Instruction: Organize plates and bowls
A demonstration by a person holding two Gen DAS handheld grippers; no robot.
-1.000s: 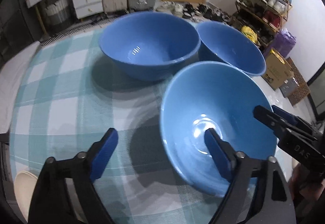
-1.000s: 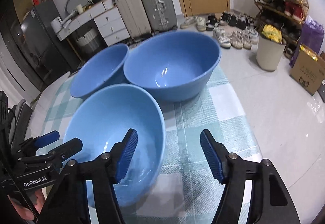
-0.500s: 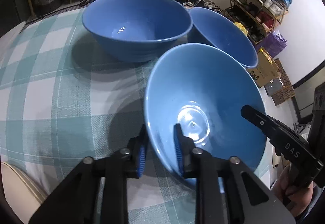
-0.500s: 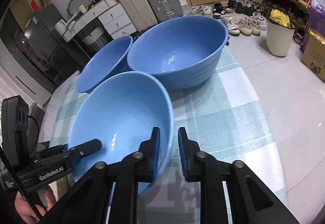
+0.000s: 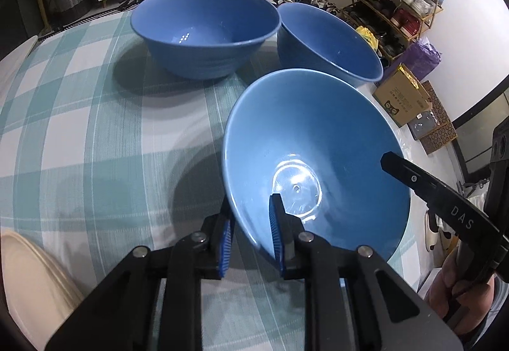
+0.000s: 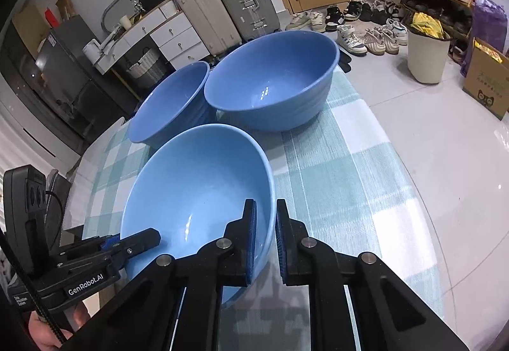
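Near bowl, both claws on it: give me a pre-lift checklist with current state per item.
1. Left claw on the rim: ok. One pad sits inside the near bowl, one outside, closed on the wall.
2. Right claw on the opposite rim: ok. Pads straddle the wall of the same bowl, shut on it.
3. Bowl level: not ok. It is tilted, the side toward the other bowls sitting higher.
4. Bowl empty: ok. Only a glossy highlight shows inside.
5. Clearance from the large bowl and the second bowl: cannot tell. The far rim looks close to the second bowl, though a strip of tablecloth shows between them in the right wrist view.
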